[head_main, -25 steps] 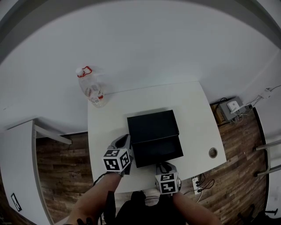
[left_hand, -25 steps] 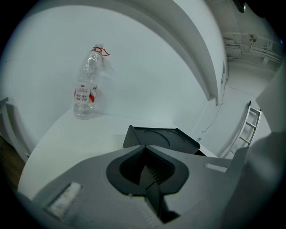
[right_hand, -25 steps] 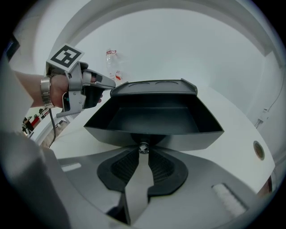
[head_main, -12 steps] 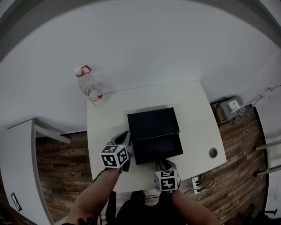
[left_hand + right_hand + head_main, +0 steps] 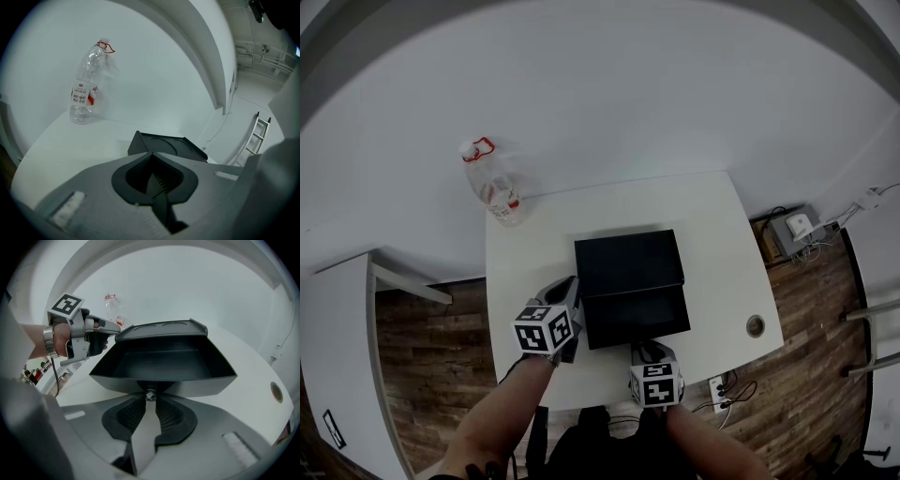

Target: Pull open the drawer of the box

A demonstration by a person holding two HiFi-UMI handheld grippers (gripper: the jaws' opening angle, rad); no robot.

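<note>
**Item: box (image 5: 628, 261) with drawer (image 5: 637, 319).** We record a matt black, flat rectangular box near the middle of the white tabletop (image 5: 722, 253), slightly toward our edge. Its top is plain, with two shallow curved impressions that show in the gripper views. The drawer stands pulled out toward us. It is black like the box, open-topped and empty, with sloping side walls and a plain front panel. A small metal knob (image 5: 150, 395) sits at the bottom centre of that panel.

**Right claw (image 5: 150, 399).** It sits at the near edge of the tabletop, pointing steeply down at the drawer front. We note its jaws drawn in until their tips meet on the knob, which they grip.

**Left claw (image 5: 151, 157).** Its jaws are pressed together with nothing between them. It lies just beside the left edge of the box, at about the line where the drawer leaves the body. From the right gripper view its tip reaches the box's left corner, but we cannot tell whether it actually touches.

**Other entries.**
- A clear plastic bottle (image 5: 492, 192) with a red cap ring and a red-and-white label stands upright at the far left corner of the tabletop, well apart from the box.
- A round hole (image 5: 755, 325) is set into the tabletop at the near right.
- Wood-plank floor (image 5: 431, 366) shows on both sides of the tabletop.
</note>
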